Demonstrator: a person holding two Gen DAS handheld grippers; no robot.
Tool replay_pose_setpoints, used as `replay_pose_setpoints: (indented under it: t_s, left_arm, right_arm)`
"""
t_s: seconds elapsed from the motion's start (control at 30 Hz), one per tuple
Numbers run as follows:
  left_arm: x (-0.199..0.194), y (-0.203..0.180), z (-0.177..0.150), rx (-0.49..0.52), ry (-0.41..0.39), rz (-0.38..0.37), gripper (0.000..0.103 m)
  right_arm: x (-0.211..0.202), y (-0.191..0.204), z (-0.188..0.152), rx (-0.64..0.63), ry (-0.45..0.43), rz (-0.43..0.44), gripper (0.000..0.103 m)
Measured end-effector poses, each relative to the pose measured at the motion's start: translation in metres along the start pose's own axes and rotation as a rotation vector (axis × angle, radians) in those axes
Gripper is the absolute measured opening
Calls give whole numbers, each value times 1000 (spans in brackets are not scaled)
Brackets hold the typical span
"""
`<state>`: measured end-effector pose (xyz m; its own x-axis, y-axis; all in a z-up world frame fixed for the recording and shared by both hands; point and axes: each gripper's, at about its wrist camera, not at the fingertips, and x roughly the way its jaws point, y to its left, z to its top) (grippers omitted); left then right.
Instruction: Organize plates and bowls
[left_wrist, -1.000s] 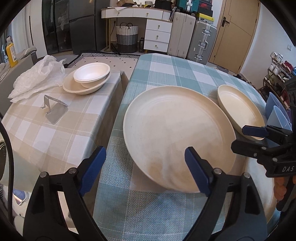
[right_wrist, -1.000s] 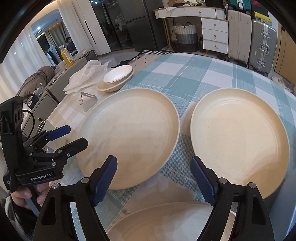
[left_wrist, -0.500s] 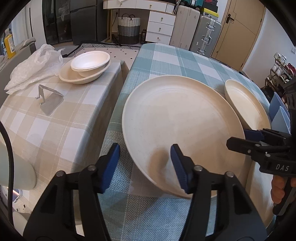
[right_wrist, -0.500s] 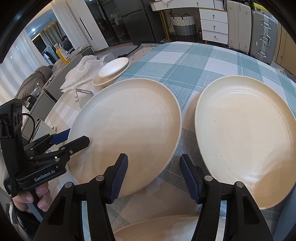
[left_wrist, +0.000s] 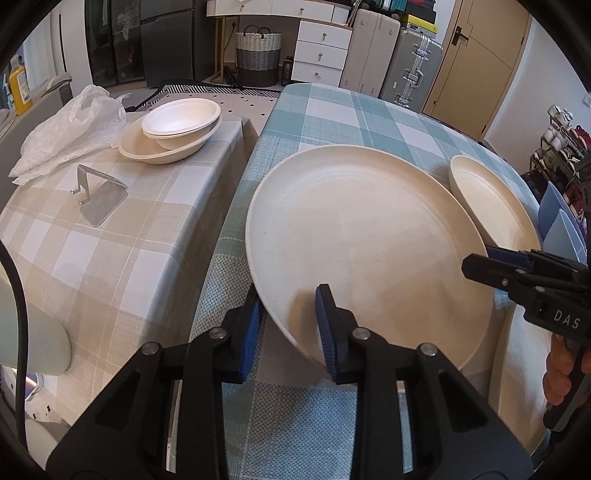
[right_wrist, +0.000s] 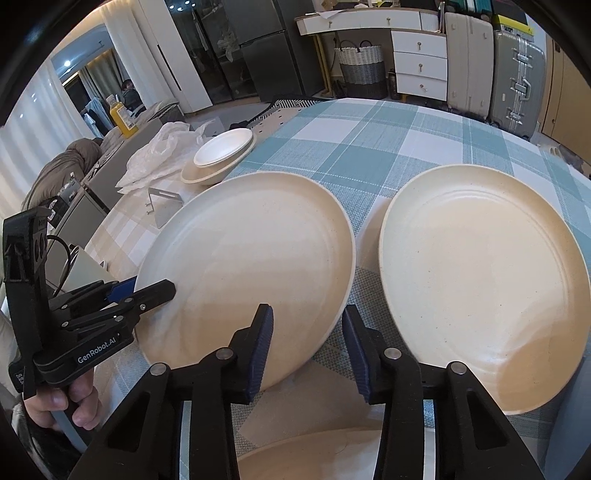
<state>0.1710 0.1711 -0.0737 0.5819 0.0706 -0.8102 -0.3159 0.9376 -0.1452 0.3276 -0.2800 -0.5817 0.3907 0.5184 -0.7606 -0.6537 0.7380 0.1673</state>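
A large cream plate (left_wrist: 369, 243) lies on the blue checked table, also in the right wrist view (right_wrist: 251, 269). My left gripper (left_wrist: 290, 325) straddles its near-left rim, one finger under and one over, closed down on it. My right gripper (right_wrist: 308, 347) straddles the same plate's right rim, its jaws narrowed with a gap still showing around the rim. A second cream plate (right_wrist: 484, 280) lies to the right, also visible in the left wrist view (left_wrist: 495, 206). A third plate's rim (right_wrist: 332, 458) shows under my right gripper. Stacked bowls (left_wrist: 173, 129) sit on the beige table.
A metal stand (left_wrist: 98, 195) and a crumpled plastic bag (left_wrist: 70, 129) lie on the beige checked table (left_wrist: 110, 258) to the left. A gap separates it from the blue checked table (left_wrist: 332, 107). Drawers, suitcases and a basket stand behind.
Both grippers have moved in onto the left plate's rim and narrowed their jaws from wide open. The left one has closed onto the rim.
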Motion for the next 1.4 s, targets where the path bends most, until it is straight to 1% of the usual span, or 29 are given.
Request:
replay_pose_setpoints:
  t_s: [0.4, 0.83, 1.1, 1.4]
  left_arm:
    - [-8, 1, -5, -2, -13, 6, 24]
    - [-30, -2, -9, 0, -43, 20, 24]
    - [-53, -6, -14, 8, -71, 25, 24]
    - [-83, -20, -21, 25, -100, 28, 24]
  right_arm:
    - [-3, -1, -3, 9, -34, -26, 29]
    - [-17, 6, -6, -4, -69, -15, 29]
    - [-35, 13, -11, -11, -101, -8, 29]
    - [-64, 17, -21, -11, -141, -12, 29]
